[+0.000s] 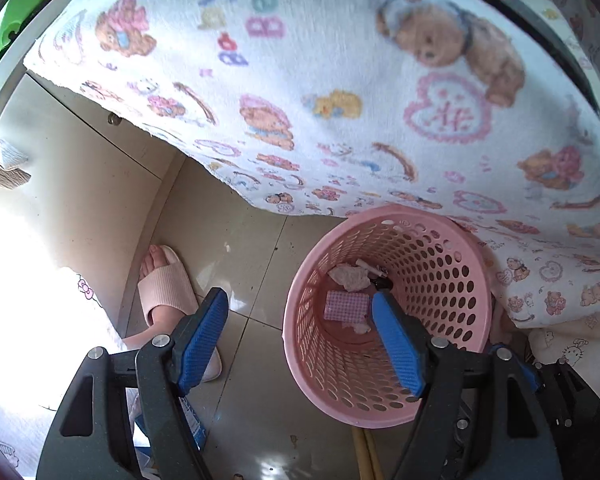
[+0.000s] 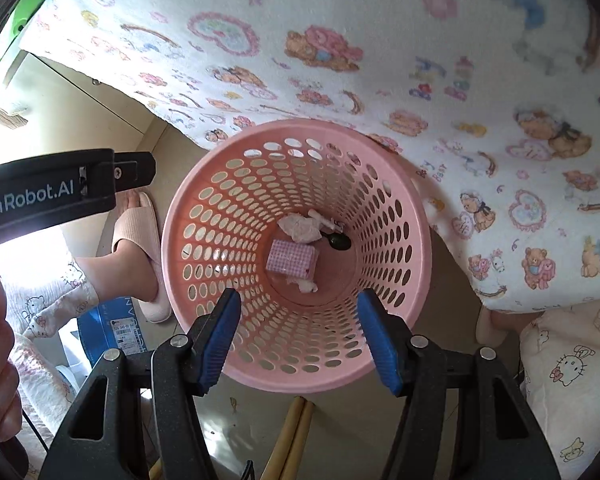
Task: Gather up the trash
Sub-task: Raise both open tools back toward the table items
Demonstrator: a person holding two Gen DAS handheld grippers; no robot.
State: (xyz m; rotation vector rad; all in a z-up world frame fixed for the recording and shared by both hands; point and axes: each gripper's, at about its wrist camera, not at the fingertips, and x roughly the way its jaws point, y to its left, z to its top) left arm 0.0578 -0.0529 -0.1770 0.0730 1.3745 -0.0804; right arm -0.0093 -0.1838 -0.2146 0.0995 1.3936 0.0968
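Both grippers, left gripper (image 1: 300, 340) and right gripper (image 2: 298, 338), hang above the pink basket (image 2: 188, 216), fingers apart, empty. Trash at basket bottom: crumpled tissue (image 2: 298, 228), checked box (image 2: 292, 258). Likely light; tissue soft, pinch anywhere; box stiff, grip across its sides.

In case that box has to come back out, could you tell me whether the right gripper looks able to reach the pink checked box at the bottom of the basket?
Probably yes. The right gripper hangs open and empty over the pink basket, and the pink checked box lies uncovered on top.
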